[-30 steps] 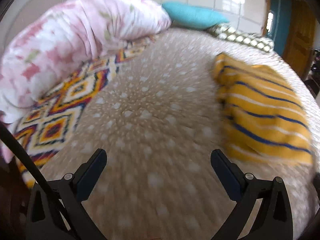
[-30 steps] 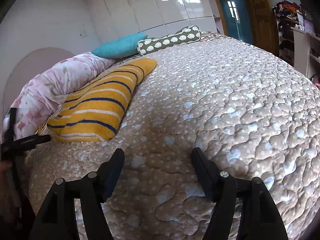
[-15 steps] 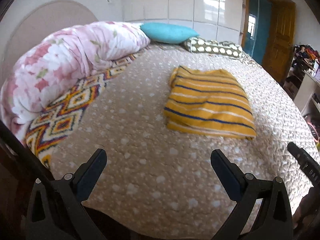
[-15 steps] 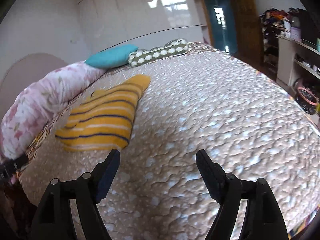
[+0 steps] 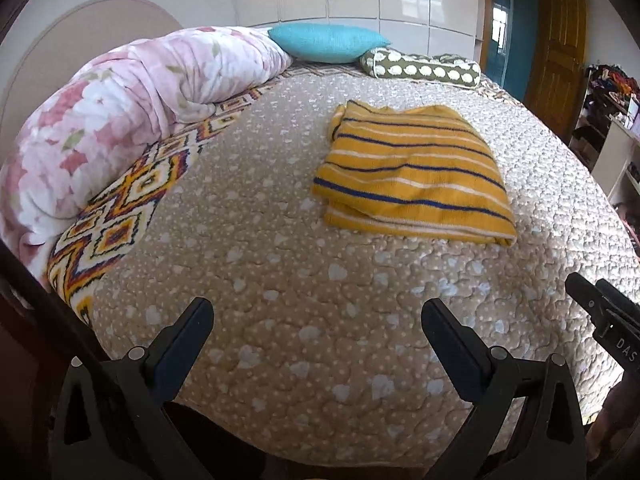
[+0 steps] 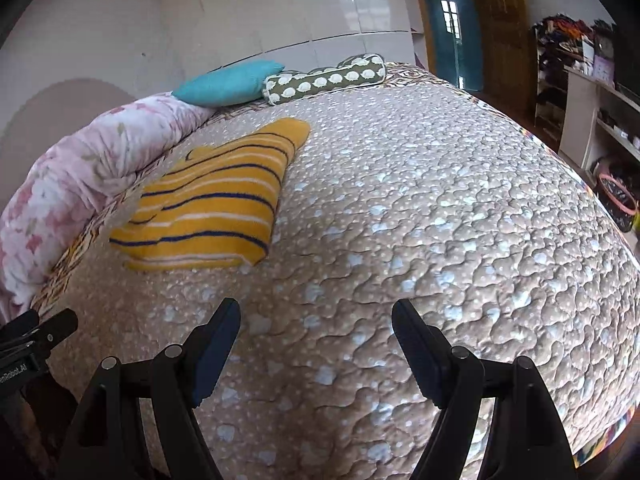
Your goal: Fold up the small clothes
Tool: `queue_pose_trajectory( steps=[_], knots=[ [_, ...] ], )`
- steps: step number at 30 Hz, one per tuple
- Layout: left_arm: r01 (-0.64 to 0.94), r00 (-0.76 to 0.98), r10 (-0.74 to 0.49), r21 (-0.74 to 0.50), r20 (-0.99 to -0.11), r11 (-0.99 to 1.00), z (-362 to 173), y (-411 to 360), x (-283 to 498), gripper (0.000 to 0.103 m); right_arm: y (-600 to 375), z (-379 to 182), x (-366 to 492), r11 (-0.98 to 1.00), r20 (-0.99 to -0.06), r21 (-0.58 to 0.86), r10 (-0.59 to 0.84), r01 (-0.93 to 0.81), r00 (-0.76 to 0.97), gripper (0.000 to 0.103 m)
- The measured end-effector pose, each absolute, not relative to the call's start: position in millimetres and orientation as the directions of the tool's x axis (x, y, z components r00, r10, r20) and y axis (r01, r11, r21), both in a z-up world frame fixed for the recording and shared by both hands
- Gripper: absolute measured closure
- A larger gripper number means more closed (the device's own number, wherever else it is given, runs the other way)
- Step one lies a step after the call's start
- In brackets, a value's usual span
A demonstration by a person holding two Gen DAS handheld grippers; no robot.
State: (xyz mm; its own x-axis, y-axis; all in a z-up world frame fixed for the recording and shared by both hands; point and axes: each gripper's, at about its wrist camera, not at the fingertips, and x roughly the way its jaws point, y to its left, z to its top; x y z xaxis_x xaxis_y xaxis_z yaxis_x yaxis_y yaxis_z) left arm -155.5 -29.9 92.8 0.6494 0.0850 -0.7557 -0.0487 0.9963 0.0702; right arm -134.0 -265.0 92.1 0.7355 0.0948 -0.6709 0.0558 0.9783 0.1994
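Left wrist view, nearest: left gripper (image 5: 316, 322) released, jaws wide, nothing between them, hovering over bare bedspread (image 5: 304, 292) at the bed's near edge. Off to its right, tip of the right gripper (image 5: 604, 316) just in frame. Right wrist view, nearest: right gripper (image 6: 316, 322) likewise released after opening a little more just now, nothing between the jaws, over bare bedspread (image 6: 440, 208).

Further in: yellow striped garment (image 5: 412, 176), lying folded in a rough rectangle on the bedspread, well apart from both grippers; same garment (image 6: 216, 204) up and left in the right view. Layers stacked, near left corner slightly lifted, far edge bunched. Looks folded already, so the job seems near done or done.

Beyond, along the left side: patterned blanket (image 5: 120, 216), then rolled pink quilt (image 5: 132, 108). Farthest: teal pillow (image 5: 324, 42) and green bolster (image 5: 420, 68) by the wall.

Risks from here, as judgement only: fold springing open at that lifted corner, soft knit not holding a crease; any further pinch catching only the top layer and dragging the stack apart; a low pass snagging the quilted bedspread and shifting the garment with it.
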Motion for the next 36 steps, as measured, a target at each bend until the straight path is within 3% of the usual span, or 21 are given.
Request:
queue_pose_trajectory(
  steps=[29, 36],
  knots=[
    [-0.017, 0.561, 0.053, 0.052, -0.826, 0.998, 60, -27, -147, 0.0, -247, 80, -130, 0.991, -0.696, 0.135, 0.089, 0.007, 0.712, 0.021],
    [-0.01, 0.541, 0.04, 0.042, -0.84, 0.999, 53, -28, -145, 0.0, -248, 106, -103, 0.981, -0.66, 0.19, 0.15, -0.03, 0.736, 0.021]
  ],
)
